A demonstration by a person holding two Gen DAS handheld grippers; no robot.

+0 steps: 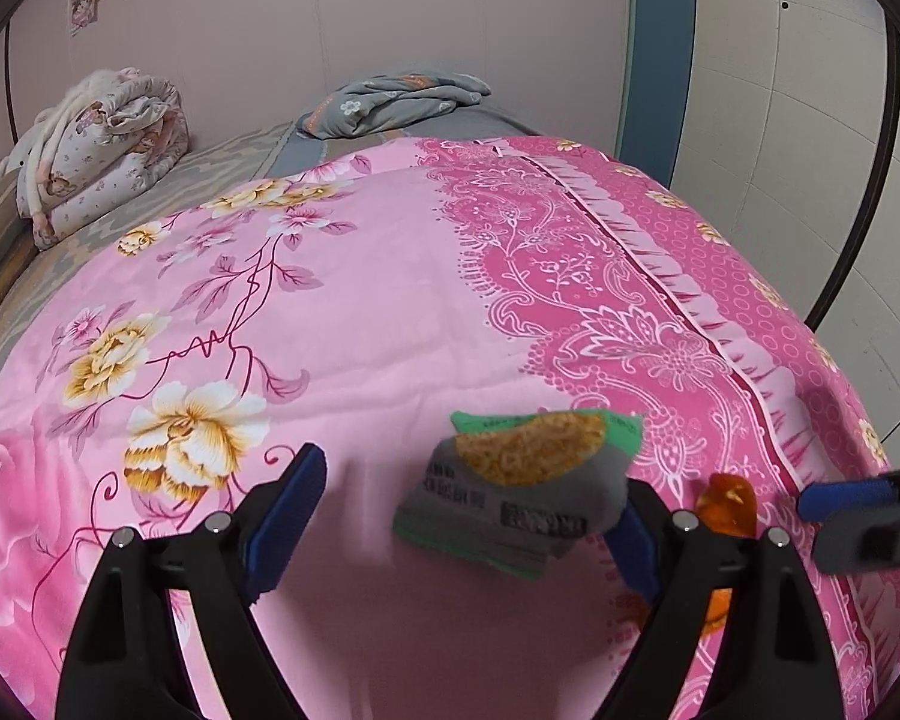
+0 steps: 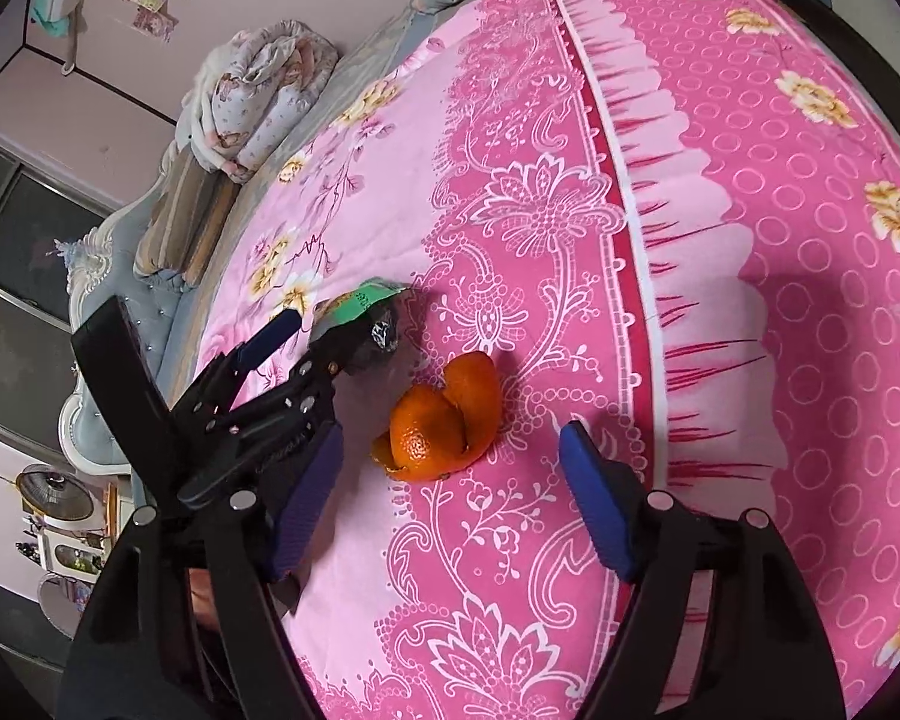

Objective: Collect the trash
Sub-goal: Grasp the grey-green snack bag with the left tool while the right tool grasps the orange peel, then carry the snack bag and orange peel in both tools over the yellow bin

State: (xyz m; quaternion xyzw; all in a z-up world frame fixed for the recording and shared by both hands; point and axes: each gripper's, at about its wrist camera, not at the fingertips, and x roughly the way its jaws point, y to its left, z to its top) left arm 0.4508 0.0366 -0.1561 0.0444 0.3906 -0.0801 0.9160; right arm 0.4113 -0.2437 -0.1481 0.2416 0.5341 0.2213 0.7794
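A crumpled green and grey snack wrapper (image 1: 522, 492) lies on the pink floral bedspread (image 1: 390, 276), between the wide-open jaws of my left gripper (image 1: 468, 516); its right edge is at the right blue pad. An orange peel (image 2: 441, 420) lies on the bedspread just right of the wrapper; in the left wrist view the peel (image 1: 727, 504) is partly hidden behind my right finger. My right gripper (image 2: 450, 492) is open and empty, with the peel just ahead between its fingertips. The left gripper (image 2: 324, 330) and the wrapper (image 2: 366, 312) also show in the right wrist view.
A rolled floral quilt (image 1: 102, 150) and a folded grey blanket (image 1: 390, 102) lie at the far end of the bed by the wall. The bed edge drops off on the right (image 1: 840, 360). A headboard (image 2: 90, 276) and a fan (image 2: 54, 492) stand at the left.
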